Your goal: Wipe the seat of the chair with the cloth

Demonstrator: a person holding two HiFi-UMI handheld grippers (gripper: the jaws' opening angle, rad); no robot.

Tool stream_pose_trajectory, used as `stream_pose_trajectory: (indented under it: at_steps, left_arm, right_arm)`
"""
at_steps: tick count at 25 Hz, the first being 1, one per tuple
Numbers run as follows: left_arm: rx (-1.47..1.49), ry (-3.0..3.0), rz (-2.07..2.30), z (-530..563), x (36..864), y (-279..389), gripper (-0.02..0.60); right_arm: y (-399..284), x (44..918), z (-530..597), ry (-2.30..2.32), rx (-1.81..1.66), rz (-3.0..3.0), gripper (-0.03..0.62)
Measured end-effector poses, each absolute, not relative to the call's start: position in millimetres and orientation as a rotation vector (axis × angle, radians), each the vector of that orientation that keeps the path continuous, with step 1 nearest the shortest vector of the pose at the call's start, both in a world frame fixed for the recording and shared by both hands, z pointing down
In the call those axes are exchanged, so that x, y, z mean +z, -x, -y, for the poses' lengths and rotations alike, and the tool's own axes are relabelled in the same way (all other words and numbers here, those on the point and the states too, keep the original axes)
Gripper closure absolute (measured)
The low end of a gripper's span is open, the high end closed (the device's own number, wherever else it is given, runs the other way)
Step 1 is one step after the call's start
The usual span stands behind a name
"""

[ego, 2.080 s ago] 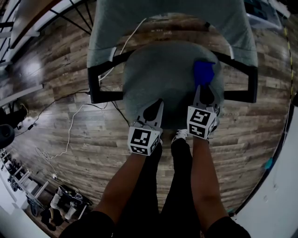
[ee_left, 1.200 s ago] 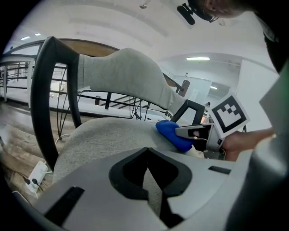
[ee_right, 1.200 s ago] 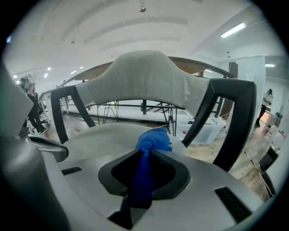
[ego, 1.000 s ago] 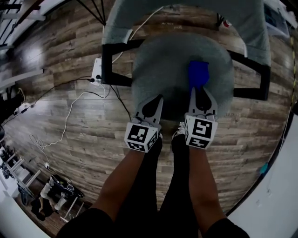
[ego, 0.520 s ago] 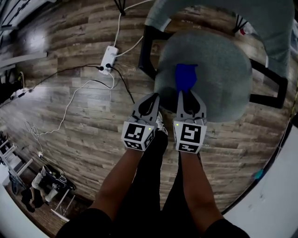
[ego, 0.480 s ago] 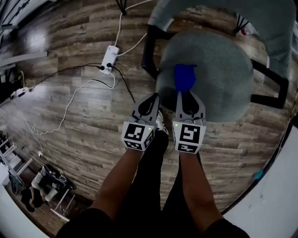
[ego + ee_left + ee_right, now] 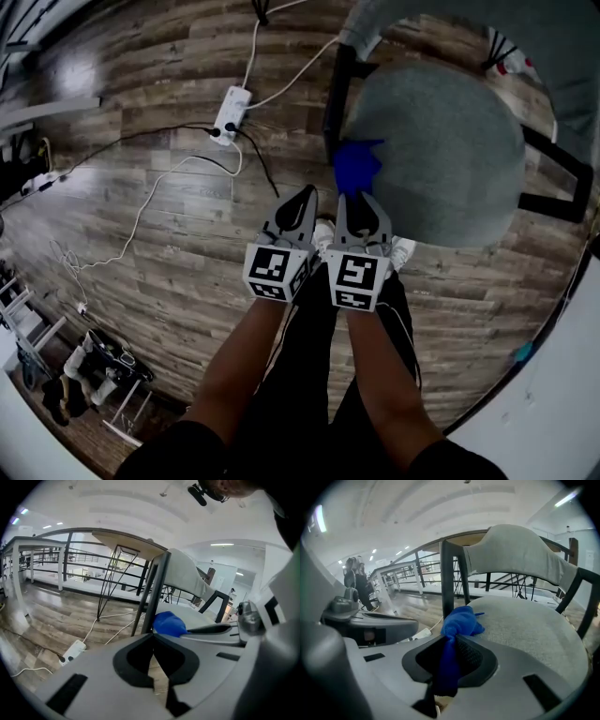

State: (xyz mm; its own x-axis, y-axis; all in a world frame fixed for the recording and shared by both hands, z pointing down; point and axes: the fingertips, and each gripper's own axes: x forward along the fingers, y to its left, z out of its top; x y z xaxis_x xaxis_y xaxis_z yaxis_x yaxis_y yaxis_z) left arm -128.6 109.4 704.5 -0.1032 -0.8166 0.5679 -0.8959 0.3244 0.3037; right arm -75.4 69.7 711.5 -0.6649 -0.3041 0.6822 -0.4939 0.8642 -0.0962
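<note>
Right gripper [image 7: 353,197] has its jaws clamped on the blue cloth [image 7: 458,620], whose tail runs down between them and out of sight. The cloth's bunched end sticks out past the jaw tips and lies at the near-left edge of the grey chair seat [image 7: 441,155], beside the black armrest post [image 7: 338,94]. Left gripper [image 7: 307,192], jaws together with nothing in them, hangs just left of it over the wood floor [image 7: 141,244]. The head view's top edge cuts off most of the backrest [image 7: 520,550].
</note>
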Motion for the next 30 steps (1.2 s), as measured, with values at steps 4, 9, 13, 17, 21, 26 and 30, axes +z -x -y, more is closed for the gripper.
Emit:
stream_pose_trajectory:
  at_steps: [4, 9, 13, 17, 21, 26, 30]
  left_arm:
    - [0.161, -1.515, 1.918, -108, 706, 124, 0.583]
    - [0.161, -1.543, 1.898, -99, 704, 116, 0.583]
    - [0.177, -1.569, 1.891, -89, 700, 110, 0.583]
    - [0.19, -1.583, 1.881, -82, 701, 101, 0.583]
    - [0.194, -1.601, 1.856, -74, 701, 83, 0.583]
    - [0.211, -1.636, 1.829, -60, 701, 62, 0.583]
    - [0.217, -1.67, 1.812, -46, 698, 48, 0.583]
  right_arm:
    - [70, 717, -64, -0.581, 0.307, 2.337, 0.519]
    - [60, 716, -57, -0.616, 0.293, 2.335, 0.519]
    - [50, 716, -49, -0.64, 0.303, 2.342, 0.519]
    - [35, 715, -37, -0.672, 0.294, 2.334, 0.519]
    - [15, 715, -22, -0.714, 0.291, 2.324, 0.519]
    - [-7, 715, -7, -0.751, 0.301, 2.315, 0.519]
    - [-26, 715, 5, -0.787, 0.3, 2.311, 0.519]
